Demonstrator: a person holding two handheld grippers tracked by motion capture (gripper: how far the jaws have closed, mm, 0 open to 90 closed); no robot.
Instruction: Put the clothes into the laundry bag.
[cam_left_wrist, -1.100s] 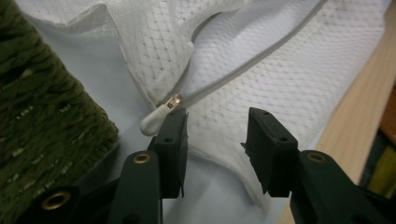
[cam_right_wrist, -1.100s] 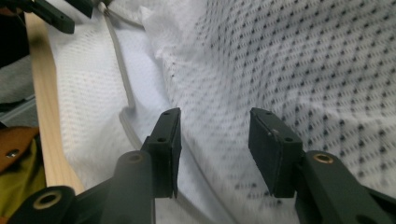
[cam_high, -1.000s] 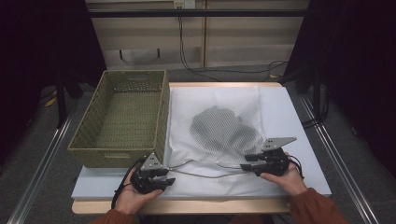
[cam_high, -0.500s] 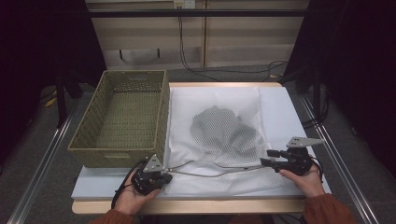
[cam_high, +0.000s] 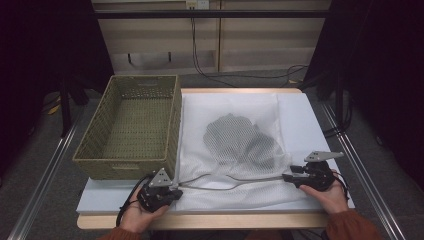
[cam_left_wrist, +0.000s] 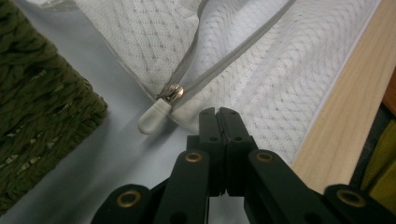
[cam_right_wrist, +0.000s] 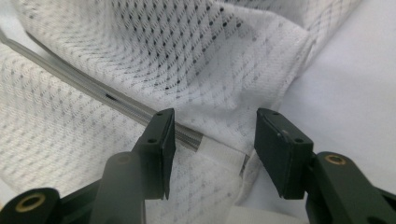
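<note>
A white mesh laundry bag (cam_high: 200, 125) lies on the white mat, with a dark netted garment (cam_high: 240, 140) inside. Its grey zipper (cam_high: 225, 181) runs along the front edge and gapes open. My left gripper (cam_high: 175, 192) is at the bag's left corner. Its jaws (cam_left_wrist: 217, 112) are pressed together on the mesh edge, just right of the white zipper pull (cam_left_wrist: 154, 117). My right gripper (cam_high: 287, 176) is at the zipper's right end and open (cam_right_wrist: 212, 140). Its jaws have just closed a little. The zipper's end (cam_right_wrist: 189, 136) lies between them with no pad pressing on it.
An olive woven basket (cam_high: 125, 165) stands on the left of the table, close to my left gripper. The white mat (cam_high: 310, 125) covers the wooden table (cam_high: 210, 220). Metal rails run along both sides.
My right hand has slid to the right along the bag's front edge, out to the zipper's end. My left gripper has kept its place and its jaws have shut.
</note>
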